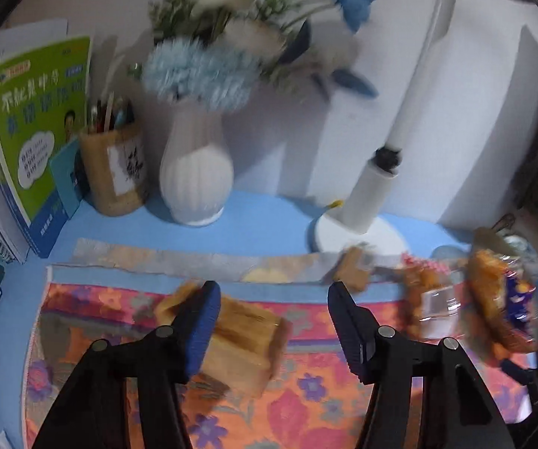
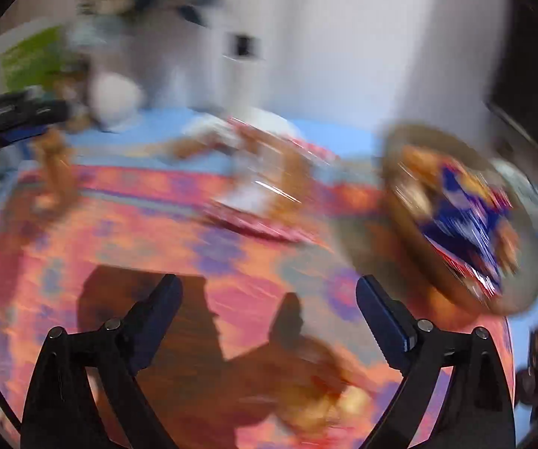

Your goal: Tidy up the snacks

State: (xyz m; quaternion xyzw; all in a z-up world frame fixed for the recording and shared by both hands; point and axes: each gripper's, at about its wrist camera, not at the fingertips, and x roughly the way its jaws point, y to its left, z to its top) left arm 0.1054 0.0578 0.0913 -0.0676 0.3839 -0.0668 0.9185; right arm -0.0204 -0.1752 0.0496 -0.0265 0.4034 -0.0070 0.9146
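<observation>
My left gripper [image 1: 273,301] is open above the floral mat [image 1: 306,393]. A tan wrapped snack [image 1: 242,340] lies on the mat between its jaws, close to the left finger. A small brown snack [image 1: 353,266] lies at the mat's far edge. A clear snack pack [image 1: 428,299] and a basket of snacks [image 1: 504,299] sit to the right. My right gripper [image 2: 269,299] is open over the mat [image 2: 119,232]; this view is blurred. A brown snack [image 2: 306,385] lies low between its jaws. The snack basket [image 2: 459,220] is at the right, the clear pack [image 2: 269,187] ahead.
At the back of the blue table [image 1: 261,224] stand a white vase of flowers [image 1: 194,172], a pen holder [image 1: 115,172], green books [image 1: 37,131] and a white lamp base [image 1: 358,232]. A wall is behind them. The left gripper shows at the left edge [image 2: 11,119].
</observation>
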